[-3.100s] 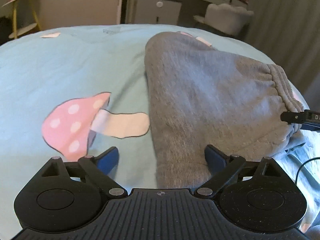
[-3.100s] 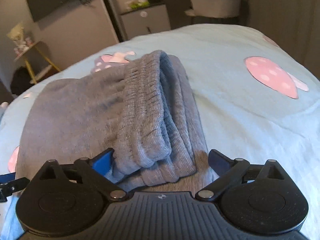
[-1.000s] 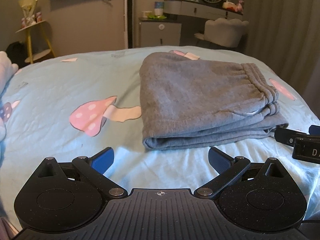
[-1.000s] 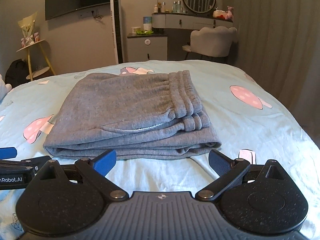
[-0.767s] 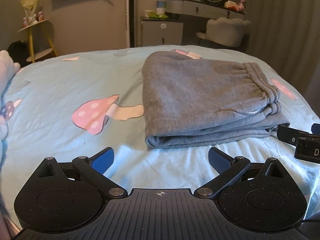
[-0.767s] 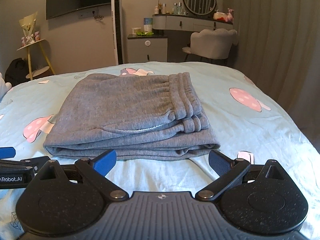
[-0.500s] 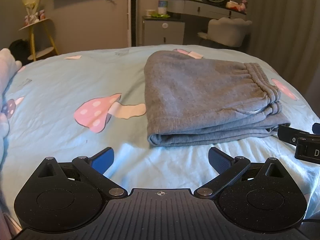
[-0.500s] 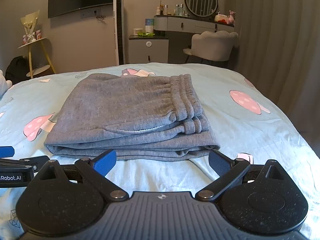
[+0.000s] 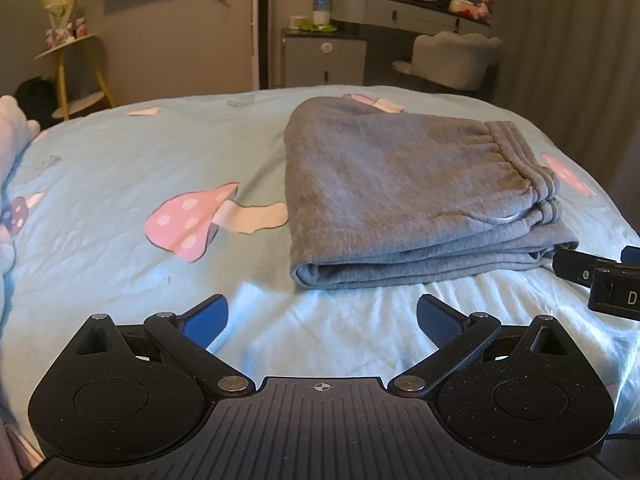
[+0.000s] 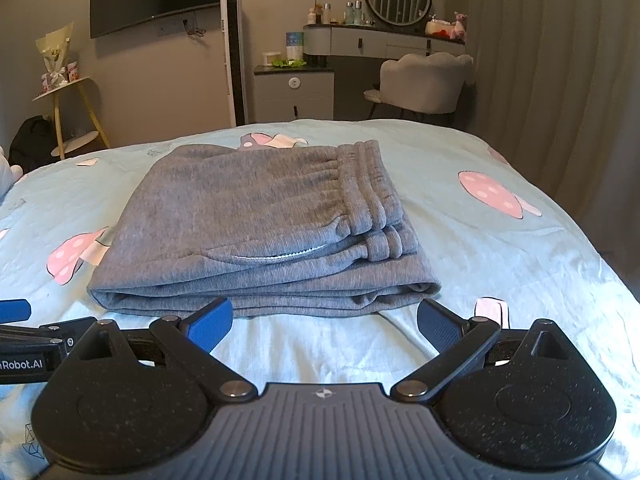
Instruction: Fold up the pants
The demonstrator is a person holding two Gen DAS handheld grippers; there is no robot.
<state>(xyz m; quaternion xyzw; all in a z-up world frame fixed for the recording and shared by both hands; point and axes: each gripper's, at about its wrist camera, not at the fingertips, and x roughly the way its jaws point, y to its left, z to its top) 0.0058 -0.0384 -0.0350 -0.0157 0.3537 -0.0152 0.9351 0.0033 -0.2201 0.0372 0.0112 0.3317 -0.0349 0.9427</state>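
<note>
The grey pants [image 9: 404,196] [image 10: 260,232] lie folded in a flat stack on the light blue bed, waistband to the right. My left gripper [image 9: 322,316] hovers open in front of the stack's near left corner, nothing between its fingers. My right gripper [image 10: 324,322] is open just short of the stack's near edge, also empty. The right gripper's fingertips [image 9: 576,268] show at the right edge of the left wrist view, close to the pants' near right corner. The left gripper's fingertips [image 10: 16,310] show at the left edge of the right wrist view.
The bed sheet [image 9: 120,168] carries pink mushroom prints [image 9: 192,224] [image 10: 492,194]. Something pale lies at the bed's left edge [image 9: 12,128]. Beyond the bed stand a yellow side table [image 10: 68,96], a grey cabinet [image 10: 294,92], a dresser with a round mirror [image 10: 398,0] and a padded chair [image 10: 424,80].
Both grippers have drawn back from the pants and risen, open and empty throughout. About three seconds ago they were right at the cloth; now the whole folded stack lies in front of them.
</note>
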